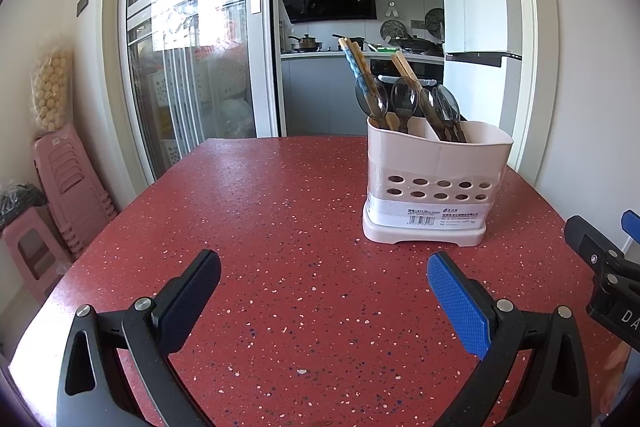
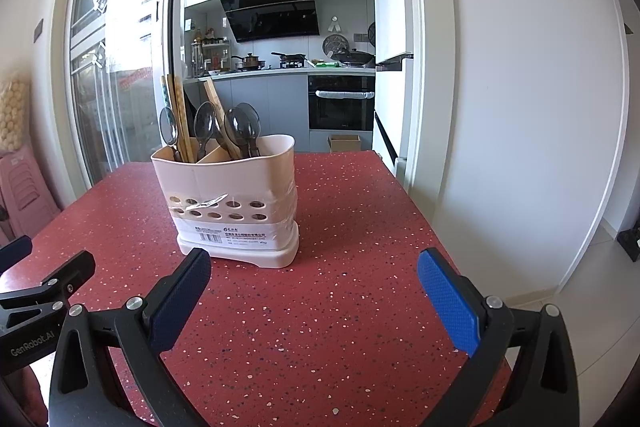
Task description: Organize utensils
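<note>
I see a red speckled bench (image 1: 280, 227) filling both views, kitchen doorway behind it. On the bench stands a pale utensil holder (image 1: 436, 183) — upright, two compartments, rows of oval holes on its front wall, a label near the base. In the left wrist view it sits ahead and to the right; in the right wrist view it sits ahead and to the left, just past my fingers. Inside it: dark translucent spoons (image 1: 404, 95) bowl-up and wooden chopsticks (image 1: 354, 55), split across both compartments. My left hand-held gripper (image 1: 324, 283) hangs over bare bench, jaws spread wide, nothing between them. My right hand-held gripper (image 2: 314, 281) is the same — wide apart, empty, near the holder's base but not touching. Each gripper shows at the edge of the other's view.
</note>
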Demonstrator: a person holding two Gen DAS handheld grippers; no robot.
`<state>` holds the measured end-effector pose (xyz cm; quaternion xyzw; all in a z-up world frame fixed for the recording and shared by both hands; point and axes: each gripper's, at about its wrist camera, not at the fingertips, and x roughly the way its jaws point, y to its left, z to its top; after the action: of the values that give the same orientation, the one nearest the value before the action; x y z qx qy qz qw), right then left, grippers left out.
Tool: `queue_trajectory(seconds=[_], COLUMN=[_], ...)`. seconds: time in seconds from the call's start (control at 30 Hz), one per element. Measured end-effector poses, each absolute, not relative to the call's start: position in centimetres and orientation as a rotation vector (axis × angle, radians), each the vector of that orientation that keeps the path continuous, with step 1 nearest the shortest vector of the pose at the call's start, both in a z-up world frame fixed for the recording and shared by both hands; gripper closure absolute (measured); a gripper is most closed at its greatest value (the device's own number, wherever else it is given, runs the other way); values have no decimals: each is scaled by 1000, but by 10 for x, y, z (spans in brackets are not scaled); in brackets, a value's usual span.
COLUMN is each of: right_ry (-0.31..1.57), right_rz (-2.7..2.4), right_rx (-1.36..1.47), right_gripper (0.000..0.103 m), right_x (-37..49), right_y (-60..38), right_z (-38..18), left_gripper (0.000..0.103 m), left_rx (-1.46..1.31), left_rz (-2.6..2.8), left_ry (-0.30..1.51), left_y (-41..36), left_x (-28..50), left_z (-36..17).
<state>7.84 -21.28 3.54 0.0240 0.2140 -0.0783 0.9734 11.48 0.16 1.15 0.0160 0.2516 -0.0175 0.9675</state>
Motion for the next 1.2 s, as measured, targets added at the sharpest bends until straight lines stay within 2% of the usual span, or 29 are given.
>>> queue_trajectory(seconds=[1.2], right_ry=[431], right_rz=[-153], right_rx=[50], right_gripper=[0], right_x=[77], right_y=[-213], right_z=[37], left_gripper=[0], left_rx=[42], left_rz=[-43], left_ry=[517], left_y=[0], left_x=[114], left_z=[14])
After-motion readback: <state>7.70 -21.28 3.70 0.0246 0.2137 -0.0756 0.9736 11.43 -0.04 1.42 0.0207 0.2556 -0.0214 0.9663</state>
